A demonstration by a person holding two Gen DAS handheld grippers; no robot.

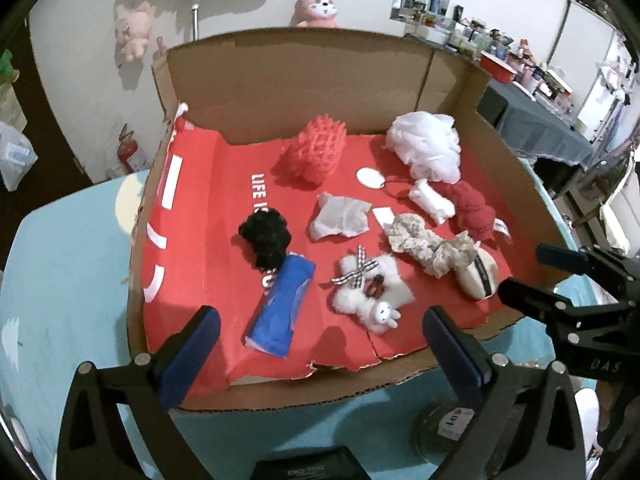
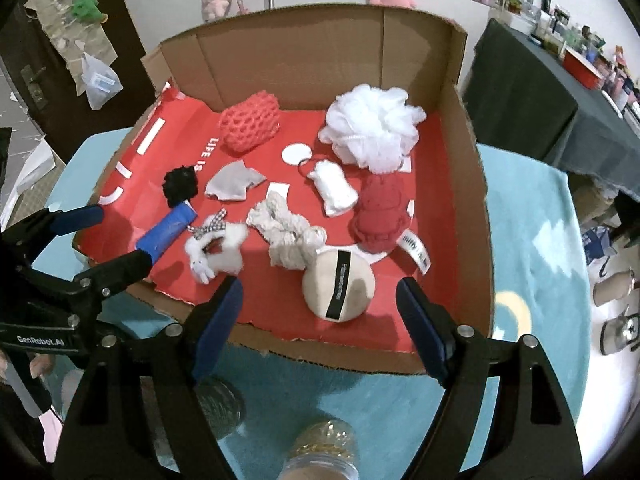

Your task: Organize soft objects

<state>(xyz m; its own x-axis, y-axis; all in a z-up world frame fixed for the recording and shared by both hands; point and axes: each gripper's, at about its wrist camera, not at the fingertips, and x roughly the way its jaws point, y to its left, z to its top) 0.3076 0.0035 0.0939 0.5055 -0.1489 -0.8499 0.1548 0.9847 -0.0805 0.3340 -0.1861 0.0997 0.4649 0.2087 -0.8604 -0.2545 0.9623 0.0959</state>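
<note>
Eleven soft items lay in the cardboard box (image 1: 280, 76) on the tabletop (image 1: 60, 280); none looked left outside, so sorting seemed nearly done. Blue pack (image 1: 280, 304) lay flat, long axis running from the near edge toward the back wall. Left gripper (image 1: 320, 336) and right gripper (image 2: 320, 312) fingers were released, empty.

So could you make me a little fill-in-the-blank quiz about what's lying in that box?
1. The soft things lie in a cardboard box whose floor is coloured ____.
2. The round beige puff has a ____ strap across it.
3. The blue pack touches the ____ pom-pom.
4. The right gripper and the left gripper each hold ____.

Missing words: red; black; black; nothing
</note>
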